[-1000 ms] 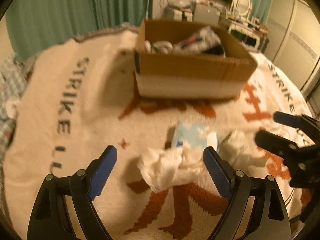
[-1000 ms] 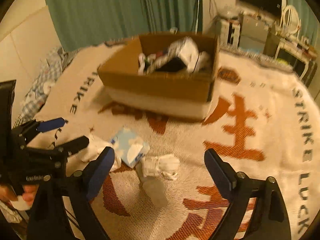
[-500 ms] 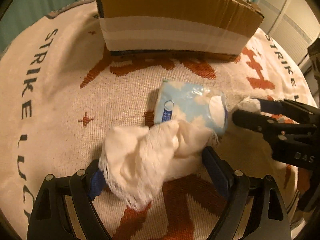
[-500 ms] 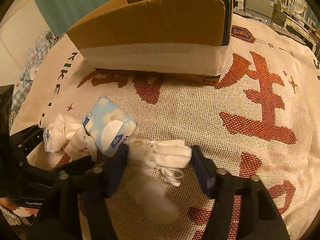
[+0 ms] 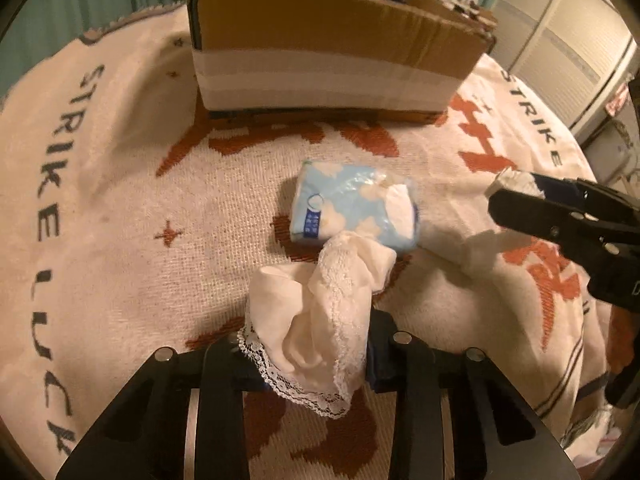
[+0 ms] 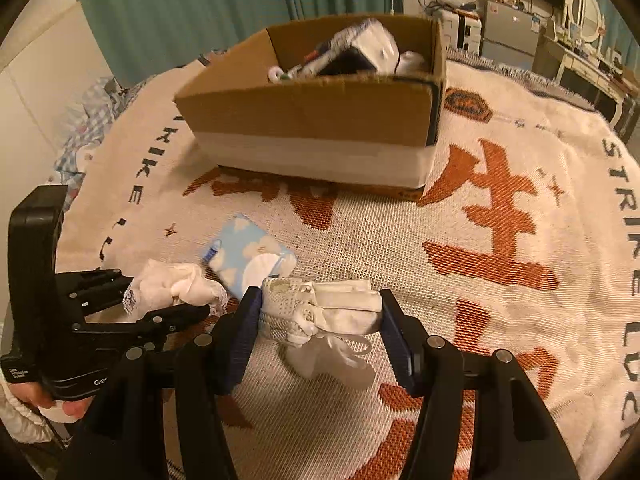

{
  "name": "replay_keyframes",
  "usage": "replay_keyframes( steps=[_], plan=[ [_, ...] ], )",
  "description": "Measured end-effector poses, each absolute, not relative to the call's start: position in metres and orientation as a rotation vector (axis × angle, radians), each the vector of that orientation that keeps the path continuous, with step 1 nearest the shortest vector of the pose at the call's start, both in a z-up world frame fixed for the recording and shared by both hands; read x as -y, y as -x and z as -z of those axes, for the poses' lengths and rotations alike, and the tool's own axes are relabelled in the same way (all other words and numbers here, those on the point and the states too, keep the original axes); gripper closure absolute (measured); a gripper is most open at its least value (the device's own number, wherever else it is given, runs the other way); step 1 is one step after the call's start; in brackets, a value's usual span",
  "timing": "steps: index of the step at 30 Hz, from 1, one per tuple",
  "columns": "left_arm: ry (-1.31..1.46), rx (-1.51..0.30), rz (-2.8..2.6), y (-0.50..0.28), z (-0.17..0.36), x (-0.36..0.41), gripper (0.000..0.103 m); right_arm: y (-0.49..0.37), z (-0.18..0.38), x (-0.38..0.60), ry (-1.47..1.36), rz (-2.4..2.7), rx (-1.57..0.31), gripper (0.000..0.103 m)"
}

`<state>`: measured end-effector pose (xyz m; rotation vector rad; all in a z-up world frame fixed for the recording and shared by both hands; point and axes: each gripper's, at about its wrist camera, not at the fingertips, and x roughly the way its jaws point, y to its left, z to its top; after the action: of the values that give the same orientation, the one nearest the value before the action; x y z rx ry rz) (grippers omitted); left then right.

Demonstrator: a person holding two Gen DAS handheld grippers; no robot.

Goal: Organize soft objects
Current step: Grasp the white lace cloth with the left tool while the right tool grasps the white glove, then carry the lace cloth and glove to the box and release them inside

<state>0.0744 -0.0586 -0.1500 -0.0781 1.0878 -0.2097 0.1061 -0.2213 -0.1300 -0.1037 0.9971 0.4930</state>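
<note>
My left gripper (image 5: 308, 354) is shut on a white lace-trimmed cloth (image 5: 316, 320), held just above the blanket; it also shows in the right wrist view (image 6: 176, 292). My right gripper (image 6: 320, 316) is shut on a white mesh sock bundle (image 6: 324, 306) with laces hanging below. A blue cloud-print tissue pack (image 5: 352, 206) lies on the blanket between them, also seen in the right wrist view (image 6: 248, 256). An open cardboard box (image 6: 320, 112) with several items inside stands behind; it also shows in the left wrist view (image 5: 328, 48).
A white blanket (image 6: 500, 272) with orange characters and "STRIKE LUCK" lettering covers the bed. Green curtains (image 6: 200, 8) hang behind. Furniture and a mirror (image 6: 580, 4) stand at the back right. The right gripper's body (image 5: 568, 228) juts in at the right of the left wrist view.
Both grippers closed on their cloths and lifted them slightly off the blanket. The cameras rose and pulled back from the box, so its contents show again.
</note>
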Motion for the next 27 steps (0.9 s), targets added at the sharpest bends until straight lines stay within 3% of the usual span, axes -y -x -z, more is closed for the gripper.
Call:
replay_keyframes(
  steps=[9,21,27],
  plan=[
    [0.064,-0.940,0.205,-0.057,0.078,0.056,0.072,-0.084,0.074,0.226,0.122,-0.485,-0.876,0.045],
    [-0.001,-0.681,0.177,-0.094,-0.033,0.050,0.071,-0.101,-0.047,0.223,0.140,-0.457,-0.600,0.045],
    [-0.016,-0.641,0.172,-0.135,-0.042,0.049,0.071,-0.133,-0.064,0.219,0.123,-0.438,-0.544,0.045]
  ],
)
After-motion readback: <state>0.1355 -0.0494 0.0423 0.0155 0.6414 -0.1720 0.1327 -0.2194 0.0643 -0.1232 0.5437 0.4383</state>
